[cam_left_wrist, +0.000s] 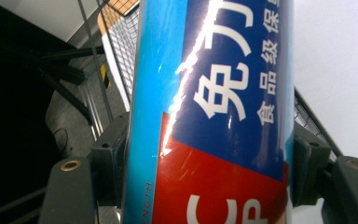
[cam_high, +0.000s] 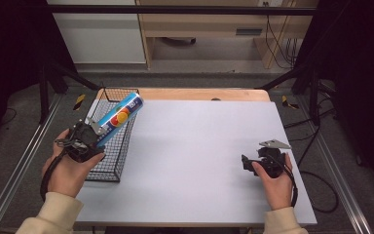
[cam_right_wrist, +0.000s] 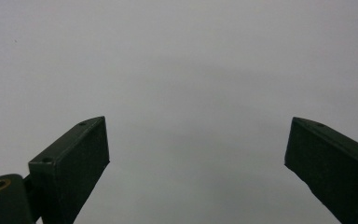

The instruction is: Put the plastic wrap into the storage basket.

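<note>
The blue tube (cam_high: 120,116) is clamped in the left tool (cam_high: 93,131) and sits up in the air over the wire basket (cam_high: 111,161), tilted so its far end points away from the person and a bit to the right, past the basket's far rim. It's got a blue wrap with a red patch, an orange fruit picture and white lettering. In the left gripper view the tube (cam_left_wrist: 214,116) runs straight up the middle with a black jaw pressed against each side, and bits of basket mesh show behind it. The basket itself is a dark mesh one, sitting along the left edge of the white worktop (cam_high: 195,146), with the person's left hand (cam_high: 68,170) just at its near left corner. Well off to the right of the basket, the right hand (cam_high: 276,183) holds the right tool (cam_high: 246,162) low near the worktop, pointing left toward the basket. In the right gripper view that right tool (cam_right_wrist: 196,158) has its jaws spread wide with nothing between them, just plain white worktop (cam_right_wrist: 177,70) beyond. A grey three-cornered plate (cam_high: 274,144) sits on top of it.
</note>
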Motion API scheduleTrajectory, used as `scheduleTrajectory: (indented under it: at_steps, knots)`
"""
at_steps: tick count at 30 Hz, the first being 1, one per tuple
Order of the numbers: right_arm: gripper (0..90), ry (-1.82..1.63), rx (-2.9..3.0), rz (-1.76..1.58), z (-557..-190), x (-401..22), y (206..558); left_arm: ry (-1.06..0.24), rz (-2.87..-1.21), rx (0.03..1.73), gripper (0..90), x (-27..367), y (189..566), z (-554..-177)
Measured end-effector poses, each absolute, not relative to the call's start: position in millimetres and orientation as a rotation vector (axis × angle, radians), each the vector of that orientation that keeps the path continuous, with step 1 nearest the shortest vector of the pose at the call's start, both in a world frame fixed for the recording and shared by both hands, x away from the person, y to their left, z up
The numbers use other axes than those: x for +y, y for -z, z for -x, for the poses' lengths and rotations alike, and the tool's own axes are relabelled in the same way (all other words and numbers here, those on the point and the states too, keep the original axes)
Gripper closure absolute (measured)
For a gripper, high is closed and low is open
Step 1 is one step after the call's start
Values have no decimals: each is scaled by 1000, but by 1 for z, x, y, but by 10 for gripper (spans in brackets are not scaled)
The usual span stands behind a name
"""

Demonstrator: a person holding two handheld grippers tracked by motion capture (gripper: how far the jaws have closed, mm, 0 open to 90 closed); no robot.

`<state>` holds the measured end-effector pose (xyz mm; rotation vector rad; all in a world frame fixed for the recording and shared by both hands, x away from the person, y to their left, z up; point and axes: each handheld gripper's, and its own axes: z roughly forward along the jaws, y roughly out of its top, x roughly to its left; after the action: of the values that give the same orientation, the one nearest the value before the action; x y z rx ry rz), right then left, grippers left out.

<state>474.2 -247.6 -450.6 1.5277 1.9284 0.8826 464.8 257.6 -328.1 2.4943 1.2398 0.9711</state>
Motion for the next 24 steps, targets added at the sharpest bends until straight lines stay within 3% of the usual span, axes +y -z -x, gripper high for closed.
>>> scheduleTrajectory:
  at_steps: [24]
  knots:
    - [66, -909, 1937, -1544, -475, -248, 452, -888, -2536, 1465, 312, 261, 339, -483]
